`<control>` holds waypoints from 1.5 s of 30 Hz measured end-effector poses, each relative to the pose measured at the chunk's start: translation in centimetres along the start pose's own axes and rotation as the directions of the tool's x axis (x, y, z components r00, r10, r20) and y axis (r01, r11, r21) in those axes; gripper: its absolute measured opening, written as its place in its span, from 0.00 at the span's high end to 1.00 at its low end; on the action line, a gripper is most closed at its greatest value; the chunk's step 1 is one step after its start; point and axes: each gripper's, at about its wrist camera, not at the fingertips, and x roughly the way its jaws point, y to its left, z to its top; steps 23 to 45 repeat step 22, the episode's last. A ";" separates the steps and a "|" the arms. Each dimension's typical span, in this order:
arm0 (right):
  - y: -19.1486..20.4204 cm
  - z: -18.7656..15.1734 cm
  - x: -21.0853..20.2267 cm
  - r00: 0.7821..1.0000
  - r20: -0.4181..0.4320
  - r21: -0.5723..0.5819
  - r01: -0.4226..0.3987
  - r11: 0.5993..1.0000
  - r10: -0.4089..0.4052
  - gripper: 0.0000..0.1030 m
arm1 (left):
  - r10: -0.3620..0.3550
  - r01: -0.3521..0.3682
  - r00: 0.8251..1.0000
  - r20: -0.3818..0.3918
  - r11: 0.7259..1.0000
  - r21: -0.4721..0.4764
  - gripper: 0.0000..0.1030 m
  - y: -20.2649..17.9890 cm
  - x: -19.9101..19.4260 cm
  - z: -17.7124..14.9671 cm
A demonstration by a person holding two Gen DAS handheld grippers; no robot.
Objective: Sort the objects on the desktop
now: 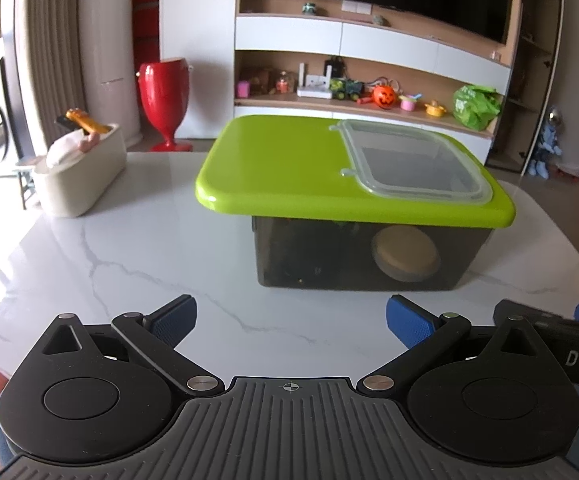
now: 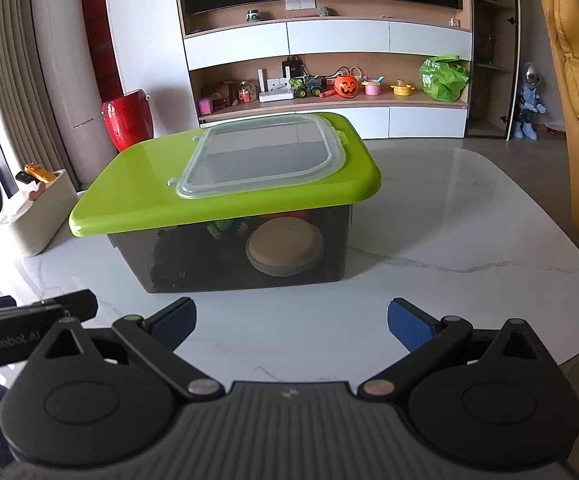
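I see the white marble tabletop [image 1: 129, 248] carrying a smoky translucent storage box [image 2: 193, 256] with a lime-green lid [image 1: 273, 168], centred ahead; my right view shows green and dark items beside the round tan disc [image 2: 285, 250] inside, my left only the disc; both the left gripper [image 1: 291, 320] and right gripper [image 2: 291, 320] hover with fingers spread, empty.

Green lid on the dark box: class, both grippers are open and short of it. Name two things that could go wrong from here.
1. The green lid overhangs the dark box far to one side; pressing that edge might tip it.
2. The clear flap may pop open if a finger catches its tab.
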 end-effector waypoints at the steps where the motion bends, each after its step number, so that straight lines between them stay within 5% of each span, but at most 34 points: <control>1: 0.0 0.1 0.1 1.000 0.000 0.000 0.000 1.000 0.000 0.00 | 0.005 -0.005 1.000 -0.001 1.000 0.007 0.00 -0.1 0.1 0.1; 12: 0.4 2.0 1.4 0.999 0.017 -0.052 0.038 0.998 -0.037 0.00 | 0.091 -0.093 0.995 0.030 0.991 0.096 0.00 -1.6 1.8 1.7; 20: 0.4 2.5 2.6 0.999 0.004 -0.068 0.033 0.997 -0.033 0.00 | 0.036 -0.035 0.999 -0.001 0.998 0.052 0.00 -0.9 3.4 1.9; 45: 0.3 2.5 3.0 0.999 -0.003 -0.068 0.032 0.997 -0.033 0.00 | 0.044 -0.044 0.999 -0.001 0.998 0.047 0.00 -0.7 3.7 1.8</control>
